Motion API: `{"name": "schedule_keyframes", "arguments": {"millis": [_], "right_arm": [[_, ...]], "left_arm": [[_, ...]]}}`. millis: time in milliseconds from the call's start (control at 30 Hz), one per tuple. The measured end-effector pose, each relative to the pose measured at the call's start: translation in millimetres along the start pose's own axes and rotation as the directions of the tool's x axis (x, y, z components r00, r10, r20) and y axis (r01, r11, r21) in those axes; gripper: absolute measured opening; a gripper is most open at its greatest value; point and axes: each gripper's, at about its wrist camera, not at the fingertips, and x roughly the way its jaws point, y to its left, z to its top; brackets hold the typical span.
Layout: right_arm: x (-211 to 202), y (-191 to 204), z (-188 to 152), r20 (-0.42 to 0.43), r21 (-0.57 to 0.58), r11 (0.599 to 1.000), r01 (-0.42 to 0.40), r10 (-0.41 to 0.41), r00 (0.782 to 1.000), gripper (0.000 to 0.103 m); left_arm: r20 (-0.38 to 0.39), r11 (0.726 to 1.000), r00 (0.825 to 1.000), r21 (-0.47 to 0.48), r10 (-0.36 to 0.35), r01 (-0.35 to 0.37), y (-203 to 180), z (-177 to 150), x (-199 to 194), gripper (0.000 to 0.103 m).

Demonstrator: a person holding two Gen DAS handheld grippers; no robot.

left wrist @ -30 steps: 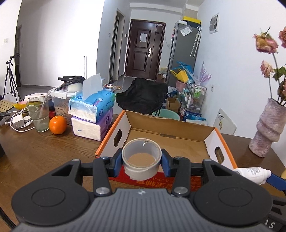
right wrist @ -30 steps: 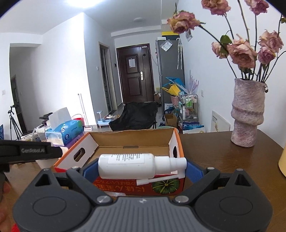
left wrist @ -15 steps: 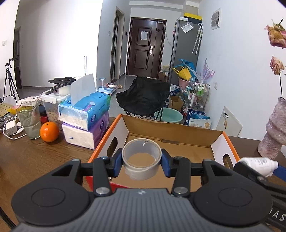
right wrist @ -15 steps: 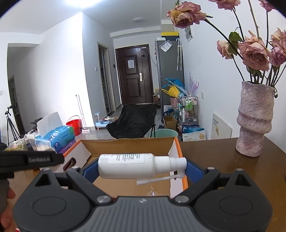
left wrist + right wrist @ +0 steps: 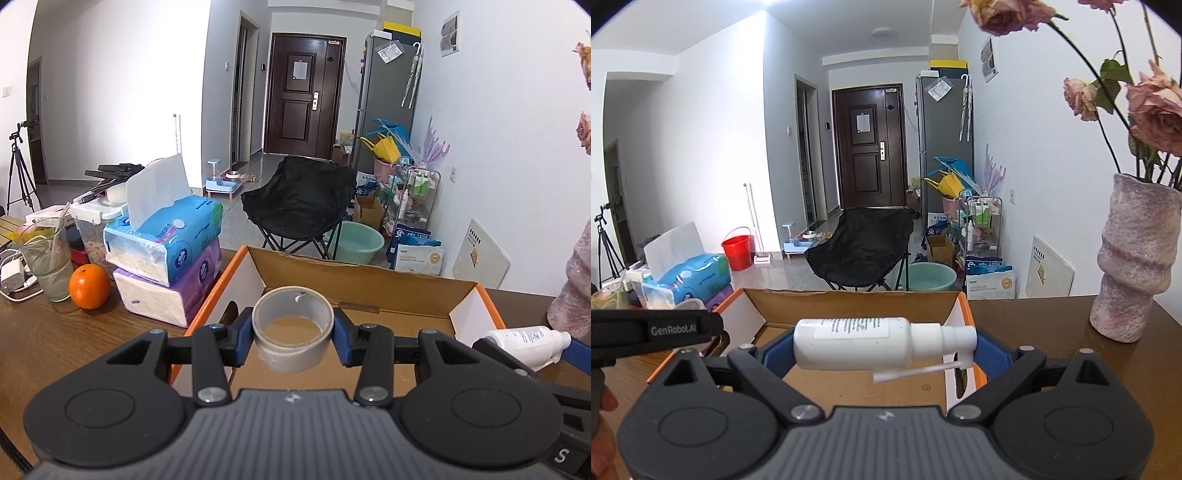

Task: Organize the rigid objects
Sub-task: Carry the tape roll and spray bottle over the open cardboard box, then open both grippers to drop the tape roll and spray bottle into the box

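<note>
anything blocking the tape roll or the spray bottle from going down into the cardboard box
Nothing visible does. The tape roll in the left gripper and the spray bottle in the right gripper both hang over the open cardboard box; the visible box floor is bare.

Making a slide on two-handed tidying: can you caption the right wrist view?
Right tongs hold a white spray bottle sideways above the open cardboard box.
</note>
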Motion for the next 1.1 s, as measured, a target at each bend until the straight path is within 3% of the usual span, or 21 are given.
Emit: {"name": "schedule_keyframes", "arguments": {"millis": [600,1100], "right_arm": [[51.5,2.9,-9.4,-0.111,-0.016,1.000,0.003,-0.005,0.994,0.097],[67.5,3.0,-20.1,-0.136,-0.025,1.000,-0.007,0.003,0.991,0.097]], "left_arm": [[-0.074,0.997,0.995,0.046,0.072,-0.069,-1.1,-4.6,48.0,0.044],[-0.136,0.992,0.984,0.059,0.116,-0.109,2.4,-14.3,68.9,0.045]]}}
